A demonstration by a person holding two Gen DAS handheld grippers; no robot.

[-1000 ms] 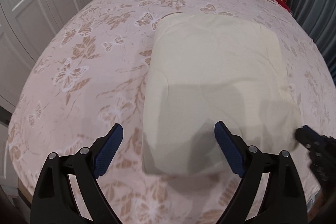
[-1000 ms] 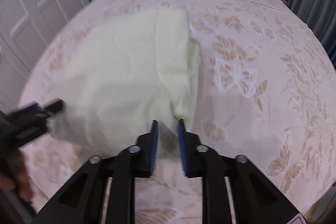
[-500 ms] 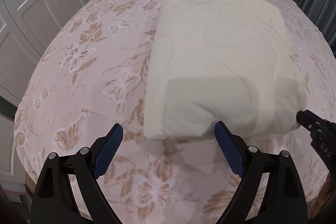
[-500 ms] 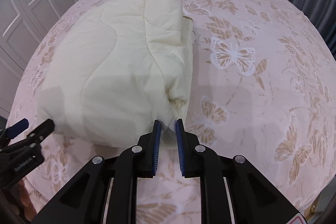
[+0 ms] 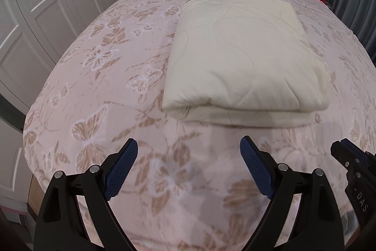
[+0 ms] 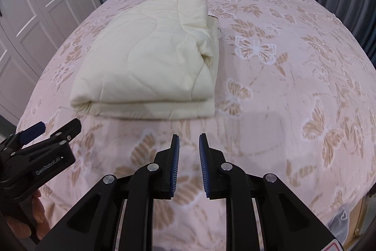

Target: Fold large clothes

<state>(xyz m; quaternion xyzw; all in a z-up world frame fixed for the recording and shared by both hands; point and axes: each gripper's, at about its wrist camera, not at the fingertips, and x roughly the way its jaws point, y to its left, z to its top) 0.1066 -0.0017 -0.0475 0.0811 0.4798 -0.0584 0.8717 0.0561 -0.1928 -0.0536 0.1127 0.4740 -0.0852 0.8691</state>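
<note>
Seemingly the folding is nearly or fully done. Starting at the left, the left hand-held gripper (image 5: 188, 158) hangs spread wide and empty above the bed (image 5: 94, 91), touching nothing. Ahead of it, slightly to its right, the cream quilt (image 5: 239, 58) lies folded into a thick rectangle. Further right, the right hand-held gripper (image 6: 189, 155) is narrowly parted, released and empty, the quilt ahead to its left. Any next move would likely mean regrasping the near edge.

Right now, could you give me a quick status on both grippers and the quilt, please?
Left gripper wide open, empty. Right gripper narrowly open, empty. Cream quilt folded flat on the bedspread, clear of both grippers. Nothing in the way.
</note>
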